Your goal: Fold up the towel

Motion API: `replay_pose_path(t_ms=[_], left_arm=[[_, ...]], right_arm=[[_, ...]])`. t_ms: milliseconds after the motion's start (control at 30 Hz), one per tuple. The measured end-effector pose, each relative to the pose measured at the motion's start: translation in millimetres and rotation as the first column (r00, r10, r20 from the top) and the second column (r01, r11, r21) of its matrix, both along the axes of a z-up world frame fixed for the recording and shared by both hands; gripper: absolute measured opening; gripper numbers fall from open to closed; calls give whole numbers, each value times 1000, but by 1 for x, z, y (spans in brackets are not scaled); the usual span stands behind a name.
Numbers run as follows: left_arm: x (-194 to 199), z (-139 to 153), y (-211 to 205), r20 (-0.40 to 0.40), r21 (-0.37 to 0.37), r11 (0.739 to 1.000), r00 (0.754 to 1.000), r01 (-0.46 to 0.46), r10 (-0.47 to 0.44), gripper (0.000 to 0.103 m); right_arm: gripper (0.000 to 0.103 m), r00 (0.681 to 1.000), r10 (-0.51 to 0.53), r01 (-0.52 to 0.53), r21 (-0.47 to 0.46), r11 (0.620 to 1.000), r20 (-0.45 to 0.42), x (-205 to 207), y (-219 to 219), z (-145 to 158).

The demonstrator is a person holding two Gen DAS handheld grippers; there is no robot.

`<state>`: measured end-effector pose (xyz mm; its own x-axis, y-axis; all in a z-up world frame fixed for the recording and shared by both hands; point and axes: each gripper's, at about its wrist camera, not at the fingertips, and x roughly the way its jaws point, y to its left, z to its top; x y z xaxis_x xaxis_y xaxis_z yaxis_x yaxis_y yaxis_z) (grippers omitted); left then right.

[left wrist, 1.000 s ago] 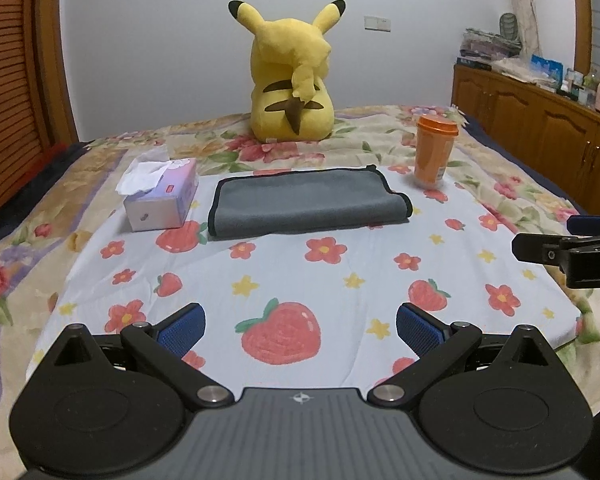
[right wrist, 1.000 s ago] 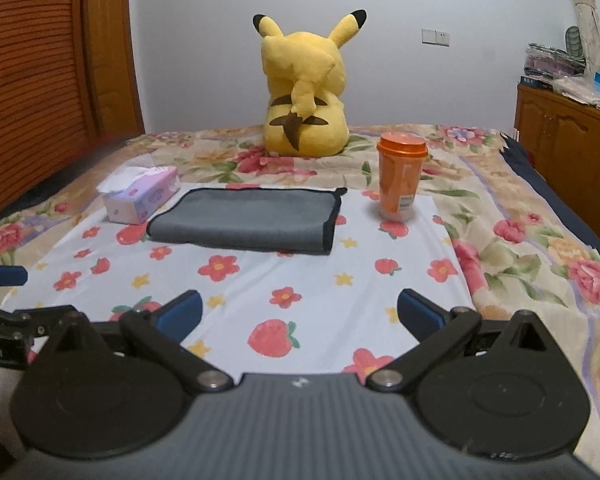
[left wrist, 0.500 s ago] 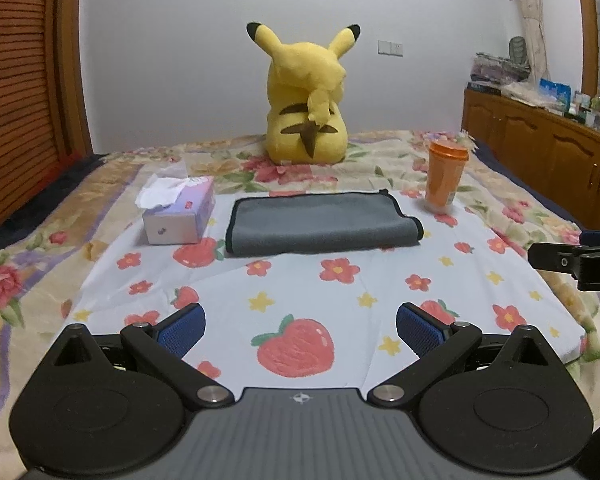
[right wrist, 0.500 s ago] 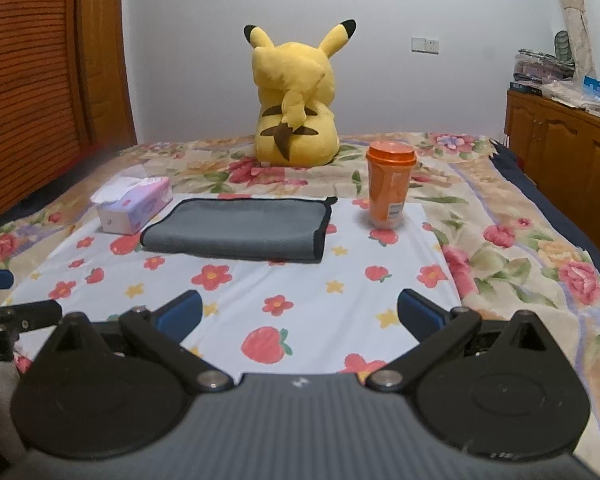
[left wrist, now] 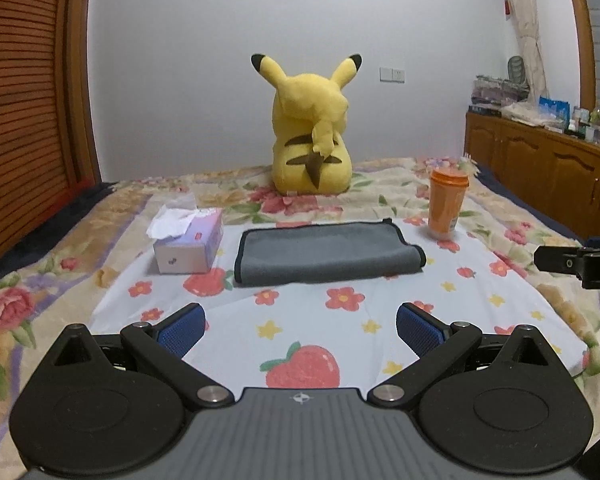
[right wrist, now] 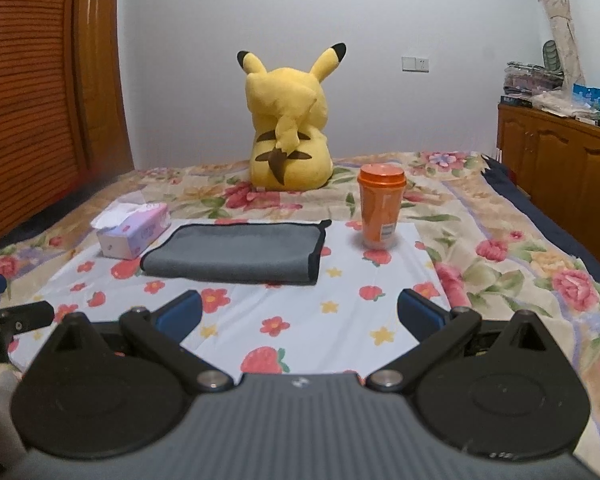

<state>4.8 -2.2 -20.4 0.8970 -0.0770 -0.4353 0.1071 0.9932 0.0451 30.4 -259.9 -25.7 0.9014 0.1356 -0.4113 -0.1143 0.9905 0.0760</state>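
Note:
A grey towel (left wrist: 324, 254) with a dark hem lies folded flat on a white fruit-and-flower print cloth (left wrist: 340, 328) on the bed. It also shows in the right wrist view (right wrist: 236, 252). My left gripper (left wrist: 300, 330) is open and empty, well short of the towel, above the near part of the cloth. My right gripper (right wrist: 300, 314) is open and empty, also short of the towel. Each gripper shows at the edge of the other's view.
A tissue box (left wrist: 188, 240) stands left of the towel and an orange lidded cup (left wrist: 446, 204) right of it. A yellow plush toy (left wrist: 312, 136) sits behind. Wooden cabinets (left wrist: 548, 176) line the right wall and a wooden slatted wall (left wrist: 24, 100) the left.
Both grippers have drawn back and tilted up, so the towel looks smaller and farther. The towel, box and cup have not moved. Both grippers stay open.

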Motion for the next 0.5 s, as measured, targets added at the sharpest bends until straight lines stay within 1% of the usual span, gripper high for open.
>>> replay_pose_path(t_ms=[267,500], left_arm=[[-3,3,-1,33,3,1000,999,-1,1,103],[-6,5,-2,64,23,1000,998,-2,0,103]], right_arm=[[103,1000,2,-2,-8,1000,30,-3,1,1],[103,999,-7,7,-5,1000,43,-4,1,2]])
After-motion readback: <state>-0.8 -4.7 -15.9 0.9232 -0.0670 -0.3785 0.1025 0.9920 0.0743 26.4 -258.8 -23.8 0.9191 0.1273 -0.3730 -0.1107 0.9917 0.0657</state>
